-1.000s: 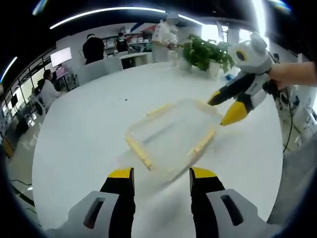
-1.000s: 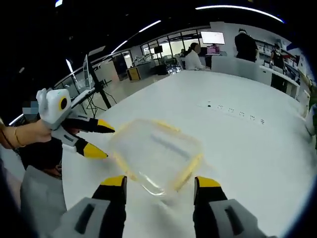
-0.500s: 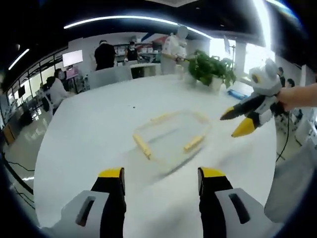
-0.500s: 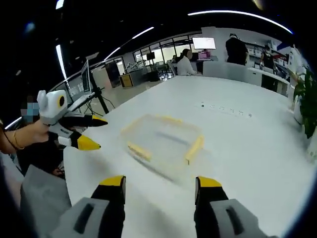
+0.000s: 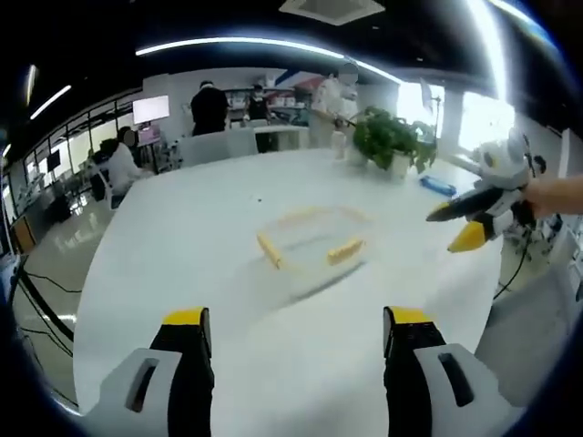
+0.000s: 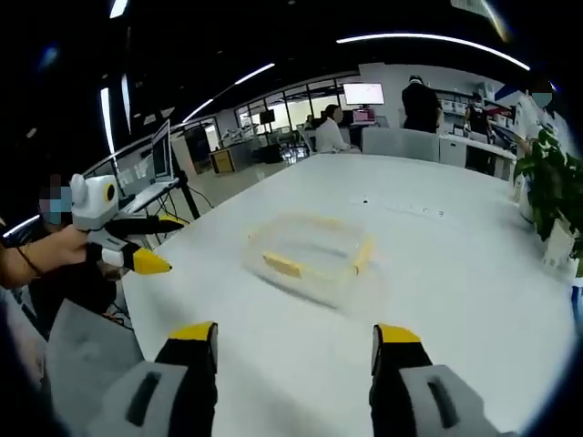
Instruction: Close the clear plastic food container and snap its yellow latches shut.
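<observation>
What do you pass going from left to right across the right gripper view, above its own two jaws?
Left gripper held in a hand → clear plastic food container with yellow latches on the white table → potted plant.

Both views look from opposite edges across the white table, each with the container at 12 o'clock, well ahead.
</observation>
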The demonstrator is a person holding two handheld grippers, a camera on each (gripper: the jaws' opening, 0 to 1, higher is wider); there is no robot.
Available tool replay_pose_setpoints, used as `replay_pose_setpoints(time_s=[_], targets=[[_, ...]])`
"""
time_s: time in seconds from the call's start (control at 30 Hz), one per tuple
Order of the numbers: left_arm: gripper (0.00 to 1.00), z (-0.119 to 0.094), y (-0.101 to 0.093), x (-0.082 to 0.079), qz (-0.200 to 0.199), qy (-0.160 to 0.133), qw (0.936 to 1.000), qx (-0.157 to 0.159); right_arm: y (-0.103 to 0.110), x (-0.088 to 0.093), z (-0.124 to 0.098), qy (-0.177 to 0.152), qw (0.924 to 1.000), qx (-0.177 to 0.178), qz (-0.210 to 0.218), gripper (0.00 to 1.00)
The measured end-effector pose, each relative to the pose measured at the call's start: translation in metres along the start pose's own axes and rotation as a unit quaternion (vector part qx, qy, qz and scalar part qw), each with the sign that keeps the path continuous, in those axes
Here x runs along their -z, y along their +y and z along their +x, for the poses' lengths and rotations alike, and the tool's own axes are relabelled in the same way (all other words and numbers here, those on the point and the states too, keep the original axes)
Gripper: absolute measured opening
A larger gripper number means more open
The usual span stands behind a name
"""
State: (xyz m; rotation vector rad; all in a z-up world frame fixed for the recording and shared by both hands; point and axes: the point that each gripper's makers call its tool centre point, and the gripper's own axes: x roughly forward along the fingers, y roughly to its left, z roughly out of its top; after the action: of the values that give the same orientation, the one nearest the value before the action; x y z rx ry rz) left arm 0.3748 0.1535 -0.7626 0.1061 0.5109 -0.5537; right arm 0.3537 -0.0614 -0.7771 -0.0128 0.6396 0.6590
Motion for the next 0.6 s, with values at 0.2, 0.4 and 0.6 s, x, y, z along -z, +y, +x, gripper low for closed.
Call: replay_pose_setpoints(time_s=[0.2,0.4,0.6], targets=[[0.76,-0.018,-0.006,0.008,-0.006,-0.006,1.0000,0.001,0.006,0.010,-0.017,-0.003,0.9999,0.012,0.002,0.66],[0.84,-0.034,-0.010,0.013,0.005,-0.011,0.9999,-0.002,0.014,0.022,-0.034,-0.007,0.9996,0.029,-0.001,0.79],[0.86,-0.040,-0.010,0.018,0.007,-0.006,0.9999,-0.009,0.024,0.026,-0.044,-0.024,0.9991,0.035,0.004,0.88]])
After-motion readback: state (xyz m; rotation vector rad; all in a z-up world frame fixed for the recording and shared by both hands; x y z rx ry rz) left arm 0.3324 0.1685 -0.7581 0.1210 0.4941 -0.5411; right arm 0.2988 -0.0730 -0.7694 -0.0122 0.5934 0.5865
